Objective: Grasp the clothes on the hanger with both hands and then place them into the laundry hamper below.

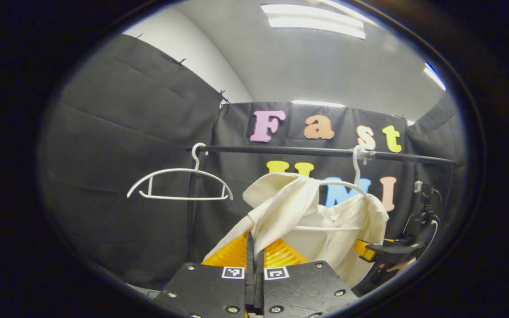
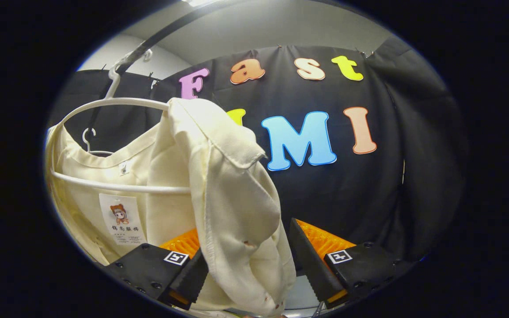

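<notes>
Shirt (image 1: 325, 221) half on its hanger (image 1: 343, 185) on the rail (image 1: 307, 151), one shoulder pulled off toward me. My left gripper (image 1: 254, 260) is clenched on that freed shoulder fold. My right gripper (image 2: 248, 269) is spread wide, the sleeve (image 2: 237, 221) hanging between its fingers, not yet pinched. Right side is nearer the hanger. Spare hanger (image 1: 179, 183) hangs well apart.

A black rail (image 1: 307, 151) spans the booth, above and ahead of the left claw (image 1: 254, 247). 1 bare white hanger (image 1: 179, 183) hangs from it, up and to the claw's left. Ceiling light panels (image 1: 314, 20) glow high overhead. Cabled black equipment (image 1: 424, 207) stands far to the claw's right, against the cloth wall (image 1: 117, 145).
</notes>
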A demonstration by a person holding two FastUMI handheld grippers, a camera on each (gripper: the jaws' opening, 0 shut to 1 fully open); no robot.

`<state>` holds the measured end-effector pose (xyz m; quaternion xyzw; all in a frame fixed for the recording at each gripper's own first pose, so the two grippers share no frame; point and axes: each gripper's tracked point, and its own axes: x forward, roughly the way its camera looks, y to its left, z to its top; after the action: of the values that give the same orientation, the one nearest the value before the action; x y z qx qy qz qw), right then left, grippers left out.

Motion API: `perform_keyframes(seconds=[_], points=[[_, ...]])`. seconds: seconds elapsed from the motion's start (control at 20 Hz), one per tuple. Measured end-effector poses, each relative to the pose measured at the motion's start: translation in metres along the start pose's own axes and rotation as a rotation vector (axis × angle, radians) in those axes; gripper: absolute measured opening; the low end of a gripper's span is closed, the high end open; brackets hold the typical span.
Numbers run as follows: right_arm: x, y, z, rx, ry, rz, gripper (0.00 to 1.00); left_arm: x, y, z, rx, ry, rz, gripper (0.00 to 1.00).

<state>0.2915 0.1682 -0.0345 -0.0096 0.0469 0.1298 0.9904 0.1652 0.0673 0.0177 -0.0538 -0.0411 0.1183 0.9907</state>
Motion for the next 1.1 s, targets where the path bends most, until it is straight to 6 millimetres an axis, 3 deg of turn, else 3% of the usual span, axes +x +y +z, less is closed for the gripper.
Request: perform_keyframes(seconds=[0.1, 0.15, 0.25, 0.35, 0.4, 0.45, 0.75, 1.1], points=[[0.007, -0.001, 0.009, 0.003, -0.019, 0.012, 0.94, -0.001, 0.001, 0.0, 0.007, -0.003, 0.016, 0.01], [0.004, 0.0, 0.013, 0.001, -0.029, 0.016, 0.86, -0.003, 0.001, 0.001, 0.016, -0.006, 0.025, 0.01], [0.007, -0.006, 0.019, -0.016, -0.048, 0.005, 0.48, -0.005, 0.001, 0.005, 0.034, -0.011, 0.04, 0.01], [0.003, -0.004, 0.029, -0.019, -0.083, 0.021, 0.19, -0.006, 0.003, 0.009, 0.046, -0.018, 0.05, 0.01], [0.0, 0.0, 0.031, -0.013, -0.088, 0.048, 0.17, -0.006, 0.002, 0.009, 0.05, -0.022, 0.054, 0.01], [0.003, 0.001, 0.028, -0.012, -0.083, 0.063, 0.1, -0.006, 0.003, 0.012, 0.056, -0.026, 0.059, 0.01], [0.009, -0.013, 0.054, 0.034, -0.112, 0.061, 0.08, 0.0, 0.016, 0.032, 0.059, -0.074, 0.086, 0.01], [0.022, -0.027, 0.086, 0.098, -0.164, 0.022, 0.08, 0.034, 0.044, 0.054, 0.076, -0.115, 0.088, 0.01]])
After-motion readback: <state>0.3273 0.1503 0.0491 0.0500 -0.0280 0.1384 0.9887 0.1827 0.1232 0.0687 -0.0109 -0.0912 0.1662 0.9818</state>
